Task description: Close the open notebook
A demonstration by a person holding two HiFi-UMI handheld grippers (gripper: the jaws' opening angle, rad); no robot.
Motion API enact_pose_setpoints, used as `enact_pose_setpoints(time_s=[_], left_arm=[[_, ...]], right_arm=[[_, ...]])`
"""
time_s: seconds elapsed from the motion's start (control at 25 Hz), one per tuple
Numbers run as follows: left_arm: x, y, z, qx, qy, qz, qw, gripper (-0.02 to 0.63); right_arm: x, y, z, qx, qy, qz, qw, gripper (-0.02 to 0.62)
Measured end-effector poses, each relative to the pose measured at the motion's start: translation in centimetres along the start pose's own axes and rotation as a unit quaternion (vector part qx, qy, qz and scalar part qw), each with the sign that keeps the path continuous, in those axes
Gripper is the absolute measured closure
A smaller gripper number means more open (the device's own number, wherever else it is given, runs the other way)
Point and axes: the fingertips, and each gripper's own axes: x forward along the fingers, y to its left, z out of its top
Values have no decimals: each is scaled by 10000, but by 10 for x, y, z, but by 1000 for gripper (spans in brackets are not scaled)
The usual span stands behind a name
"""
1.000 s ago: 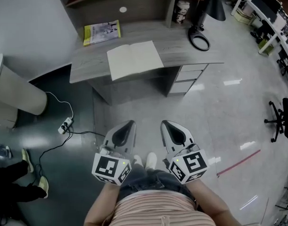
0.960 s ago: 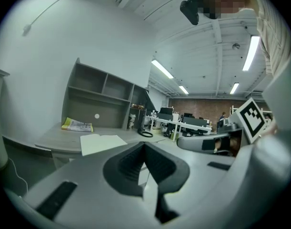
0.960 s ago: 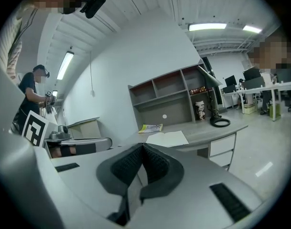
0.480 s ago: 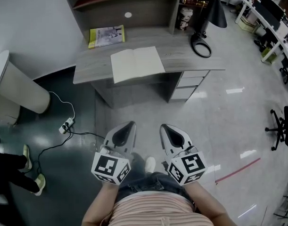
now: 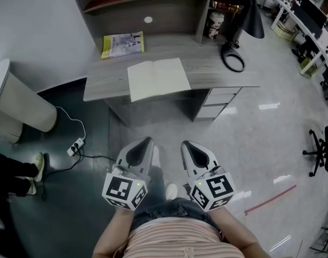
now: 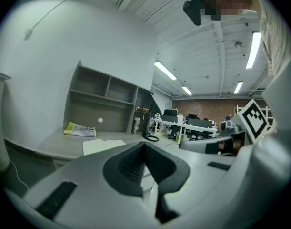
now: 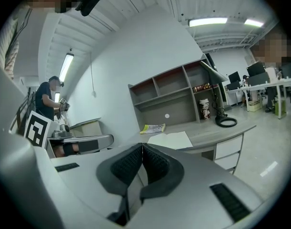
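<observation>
Notebook [image 5: 157, 78] lies open and flat on the grey desk [image 5: 107, 84], near the front edge and about the middle of the top, its two pale pages facing up. We see it well ahead of both claws, with bare floor between. From the left gripper view it shows as a pale sheet on the desk top [image 6: 103, 146], and from the right gripper view it sits just beyond the closed pads [image 7: 171, 140].

We hold the left gripper [image 5: 144, 144] low in front of our body, tips pointing toward the desk. Its jaws are pressed together, pad against pad, with nothing between them [image 6: 145, 148]. The right gripper [image 5: 189, 145] hangs just beside it at the same height. Its jaws are likewise closed on themselves and grip nothing [image 7: 142, 150].

Behind the notebook, toward the back left of the desk, a yellow-green booklet [image 5: 122, 44] lies flat, apart from it. A black lamp [image 5: 233, 55] with a ring base stands at the right end of the desk, and a small canister [image 5: 214, 24] sits on the shelf side behind it. Drawers [image 5: 220, 98] sit under the right end. On the dark floor to the left a power strip [image 5: 74, 145] lies with its cable.
</observation>
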Motion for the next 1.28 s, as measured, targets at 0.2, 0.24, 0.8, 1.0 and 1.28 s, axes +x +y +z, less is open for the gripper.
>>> enact_pose_setpoints(time_s=[0.2,0.24,0.8,1.0,1.28], left_arm=[[25,33,2,-83,4,77,9999,594],[31,41,3,-114,1,95,9999,594],[118,155,7,-226,409,-11,9989,594],[146,187,2,-267,648,-149,9974,594],[175,221,-3,-361,880,-302,9950,594]], right_arm=[[32,-14,5,16,77,-46,10000,586],[40,-17,6,25,94,-61,9999,586],[172,-48,32,55,396,-284,9988,586],[210,-61,38,108,494,-434,9978,586],[251,-76,41,143,640,-652,9957,586]])
